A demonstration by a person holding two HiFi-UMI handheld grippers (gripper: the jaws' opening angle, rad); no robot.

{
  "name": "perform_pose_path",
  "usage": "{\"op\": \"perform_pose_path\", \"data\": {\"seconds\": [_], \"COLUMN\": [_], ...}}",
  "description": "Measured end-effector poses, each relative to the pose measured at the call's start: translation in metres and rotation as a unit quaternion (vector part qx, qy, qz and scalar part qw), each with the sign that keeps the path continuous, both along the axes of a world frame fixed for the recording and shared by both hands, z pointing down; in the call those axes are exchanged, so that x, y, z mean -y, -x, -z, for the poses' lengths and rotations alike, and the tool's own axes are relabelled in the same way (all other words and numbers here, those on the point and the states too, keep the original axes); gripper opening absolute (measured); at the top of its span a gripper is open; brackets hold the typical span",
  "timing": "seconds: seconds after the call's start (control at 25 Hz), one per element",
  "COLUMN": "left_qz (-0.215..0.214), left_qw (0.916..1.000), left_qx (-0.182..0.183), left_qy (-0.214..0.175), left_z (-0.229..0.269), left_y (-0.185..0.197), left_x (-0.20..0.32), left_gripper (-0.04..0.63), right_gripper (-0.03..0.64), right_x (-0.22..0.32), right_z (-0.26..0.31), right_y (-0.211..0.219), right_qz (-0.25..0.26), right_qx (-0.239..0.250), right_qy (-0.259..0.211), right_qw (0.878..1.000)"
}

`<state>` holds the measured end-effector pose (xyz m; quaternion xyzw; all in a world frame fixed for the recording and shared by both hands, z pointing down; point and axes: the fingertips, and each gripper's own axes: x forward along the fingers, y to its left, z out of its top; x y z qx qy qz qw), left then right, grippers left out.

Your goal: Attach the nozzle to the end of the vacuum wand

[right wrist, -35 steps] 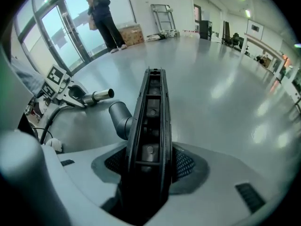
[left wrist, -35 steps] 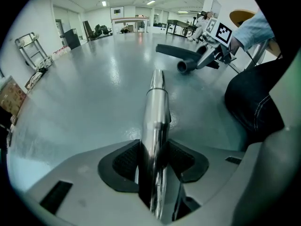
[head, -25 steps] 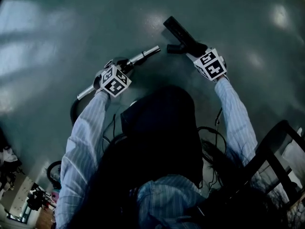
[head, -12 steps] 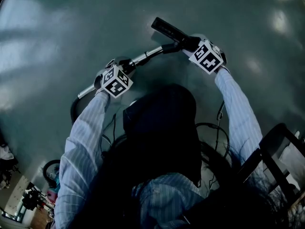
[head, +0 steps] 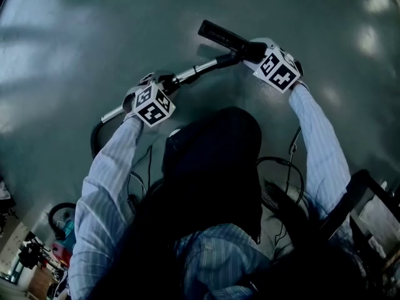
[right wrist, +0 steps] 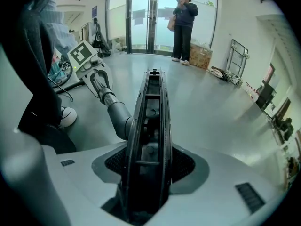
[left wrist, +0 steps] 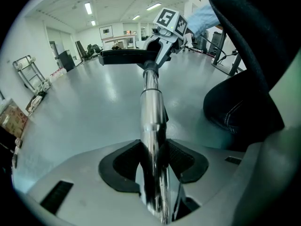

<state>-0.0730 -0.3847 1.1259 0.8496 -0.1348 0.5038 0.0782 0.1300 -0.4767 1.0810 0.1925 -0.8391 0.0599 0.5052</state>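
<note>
Your L hand-held gripper (head: 164,82) is clamped on the wand (head: 195,72); R hand-held gripper (head: 249,50) is clamped on the nozzle (head: 220,36). Wand's long axis runs up-right from L straight into the nozzle, tip touching it; R sits nearer the joint. Fully seated? Can't tell. Likely push along that axis.

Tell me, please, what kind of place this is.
Probably a large open indoor hall, perhaps a lab lobby: wide glossy floor, glass entrance doors, ceiling strip lights.
</note>
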Motion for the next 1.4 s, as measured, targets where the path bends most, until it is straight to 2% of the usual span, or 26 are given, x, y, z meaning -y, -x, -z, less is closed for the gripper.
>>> {"op": "perform_pose_path", "data": {"seconds": [0.28, 0.44, 0.68, 0.92, 1.2, 1.4], "left_qz": [0.001, 0.002, 0.005, 0.01, 0.015, 0.014], "left_qw": [0.9999, 0.9998, 0.9996, 0.9995, 0.9994, 0.9985], "left_qx": [0.006, 0.016, 0.022, 0.028, 0.032, 0.052], "left_qy": [-0.01, -0.013, -0.015, -0.004, -0.001, 0.009], "left_z": [0.001, 0.001, 0.009, -0.001, -0.018, -0.037], "left_y": [0.024, 0.009, -0.006, -0.005, -0.005, -0.003], "left_x": [-0.025, -0.02, 0.003, 0.001, 0.001, 0.004], "left_gripper": [0.172, 0.172, 0.172, 0.172, 0.172, 0.172], "right_gripper": [0.232, 0.232, 0.232, 0.232, 0.232, 0.232], "right_x": [-0.021, -0.014, 0.011, 0.005, 0.008, 0.012], "right_z": [0.009, 0.015, 0.028, 0.014, -0.011, -0.039], "right_y": [0.029, 0.017, 0.018, 0.026, 0.024, 0.021], "right_qz": [0.024, 0.032, 0.079, 0.067, 0.06, 0.031], "right_qx": [-0.013, -0.039, -0.073, -0.073, -0.097, -0.109], "right_qy": [-0.005, -0.015, -0.03, -0.018, -0.037, -0.032], "right_qw": [1.0, 0.999, 0.994, 0.995, 0.993, 0.993]}}
